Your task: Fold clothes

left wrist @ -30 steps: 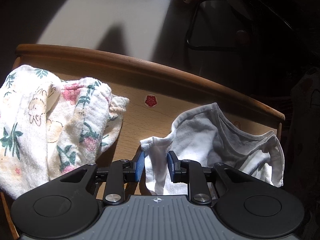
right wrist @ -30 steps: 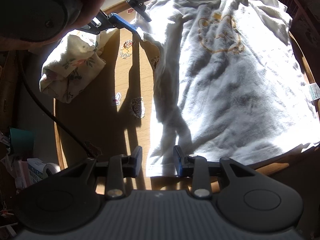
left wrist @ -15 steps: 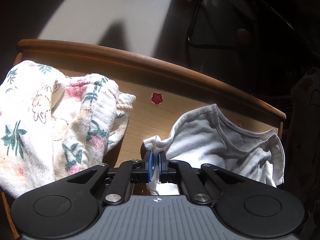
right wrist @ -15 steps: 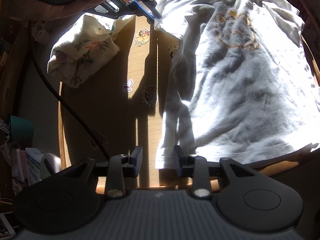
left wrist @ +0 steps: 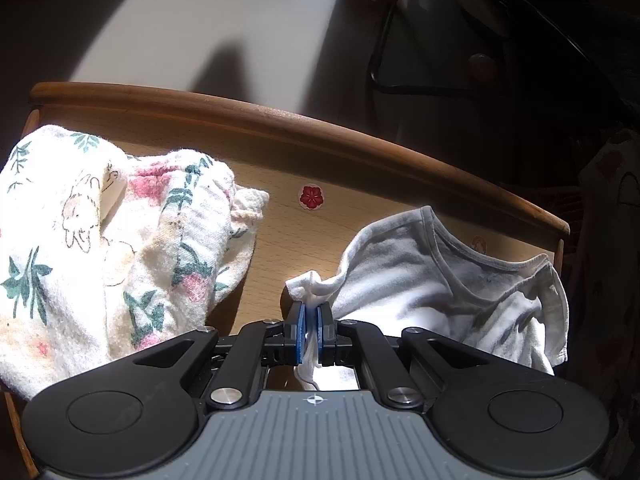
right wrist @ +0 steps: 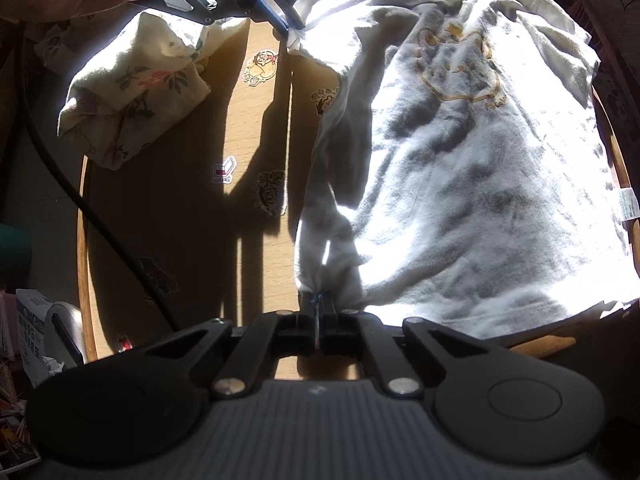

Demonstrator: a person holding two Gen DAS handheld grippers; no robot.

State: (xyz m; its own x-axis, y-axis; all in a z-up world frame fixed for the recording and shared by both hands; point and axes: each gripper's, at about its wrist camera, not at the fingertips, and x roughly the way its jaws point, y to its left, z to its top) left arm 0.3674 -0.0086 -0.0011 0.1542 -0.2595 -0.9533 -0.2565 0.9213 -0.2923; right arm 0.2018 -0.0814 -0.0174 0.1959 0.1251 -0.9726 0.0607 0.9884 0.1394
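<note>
A white T-shirt (right wrist: 480, 184) with a gold print lies spread on the wooden table (right wrist: 192, 216), collar at the far edge. My left gripper (left wrist: 311, 312) is shut on the tip of its left sleeve (left wrist: 308, 286); the right wrist view shows that gripper (right wrist: 286, 26) at the top, pinching the same sleeve. My right gripper (right wrist: 319, 300) is shut on the shirt's bottom left hem corner, and the cloth bunches up between its pads. The shirt's left side edge runs taut between the two grips.
A crumpled floral cloth (left wrist: 112, 248) (right wrist: 132, 92) lies on the table left of the shirt. Several stickers (right wrist: 262, 68) dot the bare wood. A black cable (right wrist: 100, 220) crosses the table's left rim. Clutter sits on the floor at the left.
The left gripper closed on the sleeve tip. The right gripper went from open around the hem corner to shut on it, gathering the cloth.
</note>
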